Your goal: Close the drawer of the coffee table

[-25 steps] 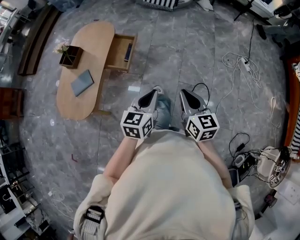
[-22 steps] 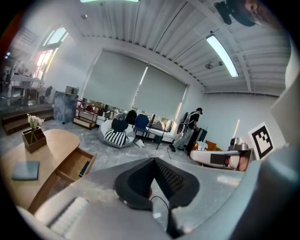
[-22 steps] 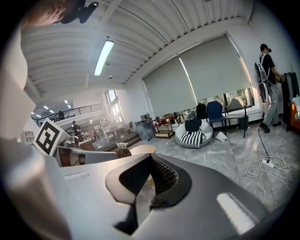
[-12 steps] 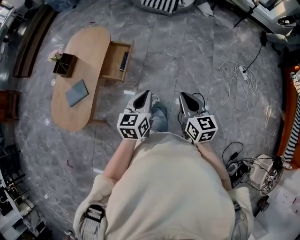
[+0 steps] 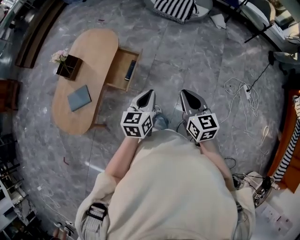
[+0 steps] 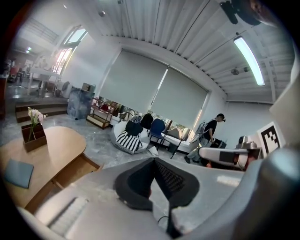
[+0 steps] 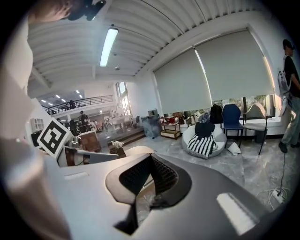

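The oval wooden coffee table (image 5: 96,51) stands at the upper left of the head view. Its drawer (image 5: 121,70) is pulled out toward the right, with a dark flat item (image 5: 131,70) inside. My left gripper (image 5: 149,92) and right gripper (image 5: 184,93) are held side by side over the floor, short of the drawer and to its lower right. Both are shut with nothing between the jaws. In the left gripper view the table (image 6: 51,145) and open drawer (image 6: 75,169) lie left of the shut left gripper (image 6: 153,161). The right gripper (image 7: 150,158) points past the table's edge (image 7: 136,151).
On the table sit a dark box with flowers (image 5: 68,67) and a blue-grey book (image 5: 78,97). A striped beanbag (image 5: 176,7) lies ahead, and cables (image 5: 243,89) trail on the floor at right. Dark benches (image 5: 35,33) run along the left. A person (image 6: 211,133) stands far off.
The person has stepped forward with both grippers over the floor. The cables slid down the head view and the beanbag came further in. Both jaws stayed shut.
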Tool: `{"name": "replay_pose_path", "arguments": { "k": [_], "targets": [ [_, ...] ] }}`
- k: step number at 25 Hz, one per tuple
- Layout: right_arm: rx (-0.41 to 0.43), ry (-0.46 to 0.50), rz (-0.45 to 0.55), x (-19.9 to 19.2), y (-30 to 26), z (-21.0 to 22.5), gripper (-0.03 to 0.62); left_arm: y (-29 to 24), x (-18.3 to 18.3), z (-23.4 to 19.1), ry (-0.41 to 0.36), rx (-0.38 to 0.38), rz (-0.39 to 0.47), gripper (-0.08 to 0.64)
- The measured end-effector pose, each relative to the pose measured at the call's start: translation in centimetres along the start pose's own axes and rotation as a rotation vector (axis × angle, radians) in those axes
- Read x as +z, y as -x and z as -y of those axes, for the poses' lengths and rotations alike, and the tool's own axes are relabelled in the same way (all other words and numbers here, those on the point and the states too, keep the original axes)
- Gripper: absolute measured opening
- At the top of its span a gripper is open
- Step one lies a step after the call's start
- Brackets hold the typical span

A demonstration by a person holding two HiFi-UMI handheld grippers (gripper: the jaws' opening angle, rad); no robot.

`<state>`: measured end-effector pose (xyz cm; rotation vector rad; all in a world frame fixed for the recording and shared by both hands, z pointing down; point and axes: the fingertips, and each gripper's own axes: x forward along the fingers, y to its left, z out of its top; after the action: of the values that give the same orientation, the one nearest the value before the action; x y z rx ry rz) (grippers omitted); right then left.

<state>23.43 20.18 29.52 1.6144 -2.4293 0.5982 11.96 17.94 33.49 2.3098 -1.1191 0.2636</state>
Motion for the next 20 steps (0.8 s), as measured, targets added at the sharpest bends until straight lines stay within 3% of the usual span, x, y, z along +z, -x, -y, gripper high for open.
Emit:
{"name": "replay_pose_path", "arguments": {
  "k": [11, 20],
  "targets": [
    [0.126, 0.061, -0.040, 4.4, -9.6, 1.7, 0.000, -4.4, 3.9, -7.2, 0.073, 0.130, 0.016, 0.002],
    [0.245, 0.100, -0.104, 5.0, -15.5, 0.6, 0.000, -2.8, 3.7, -12.2, 0.155, 0.298, 0.048, 0.002]
  ]
}}
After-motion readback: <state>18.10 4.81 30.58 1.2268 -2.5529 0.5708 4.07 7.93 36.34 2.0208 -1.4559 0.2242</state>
